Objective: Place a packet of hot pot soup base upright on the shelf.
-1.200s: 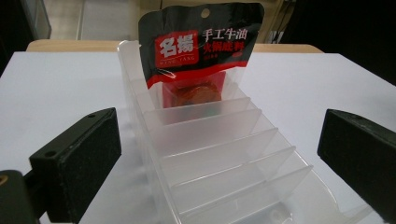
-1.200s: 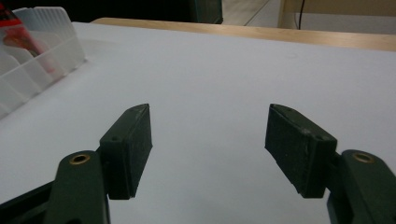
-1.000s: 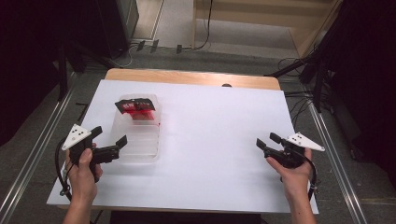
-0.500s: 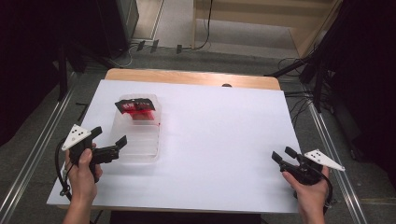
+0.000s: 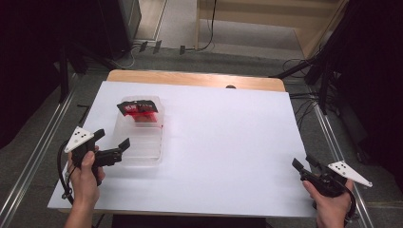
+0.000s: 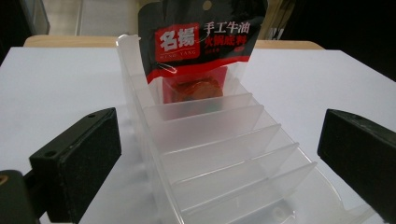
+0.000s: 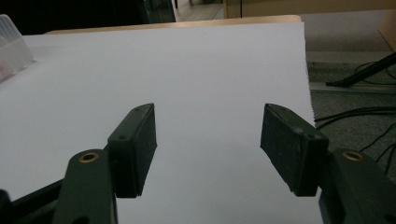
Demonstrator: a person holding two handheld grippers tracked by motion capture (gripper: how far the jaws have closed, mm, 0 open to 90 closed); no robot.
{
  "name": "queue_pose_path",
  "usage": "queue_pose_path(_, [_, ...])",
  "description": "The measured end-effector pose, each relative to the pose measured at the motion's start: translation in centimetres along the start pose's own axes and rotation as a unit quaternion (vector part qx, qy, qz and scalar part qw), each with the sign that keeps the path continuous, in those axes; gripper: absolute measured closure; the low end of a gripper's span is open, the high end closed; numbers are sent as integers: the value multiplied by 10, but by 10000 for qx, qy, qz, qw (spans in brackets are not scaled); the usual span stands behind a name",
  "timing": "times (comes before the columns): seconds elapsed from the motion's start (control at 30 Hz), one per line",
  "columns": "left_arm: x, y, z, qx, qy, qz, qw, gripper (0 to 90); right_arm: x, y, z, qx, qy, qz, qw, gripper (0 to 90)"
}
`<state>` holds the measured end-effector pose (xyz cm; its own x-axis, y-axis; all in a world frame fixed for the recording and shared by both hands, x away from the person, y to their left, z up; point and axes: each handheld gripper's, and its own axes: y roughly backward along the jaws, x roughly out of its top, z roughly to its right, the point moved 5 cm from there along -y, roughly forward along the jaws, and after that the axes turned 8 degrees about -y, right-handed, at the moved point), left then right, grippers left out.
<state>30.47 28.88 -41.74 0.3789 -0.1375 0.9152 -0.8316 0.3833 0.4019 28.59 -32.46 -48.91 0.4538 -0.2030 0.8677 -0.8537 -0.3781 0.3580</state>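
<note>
My left gripper (image 5: 113, 144) hovers wide open at the near end of the clear box (image 5: 141, 142); a red packet (image 5: 138, 107) stands at its far end. My right gripper (image 5: 305, 167), empty, has just narrowed slightly, well apart from the box.

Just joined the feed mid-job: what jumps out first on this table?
The red-and-black sauce packet stands out, upright in the far slot of the clear divided organizer on the white table's left side. The left gripper sits open at the organizer's near end, the nearer slots bare. The right gripper, open with nothing between its jaws, hangs at the table's near right corner.
</note>
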Motion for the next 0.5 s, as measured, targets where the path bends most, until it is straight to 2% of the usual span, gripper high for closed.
queue_pose_path(0.07, [0,-1,1,-7,-2,-8,10000,0,-3,-2,2,-3,-65,-8,10000,374])
queue_pose_path(0.5, [-1,-1,0,-2,23,-28,10000,0,-8,-8,-2,-23,-9,-126,9999,366])
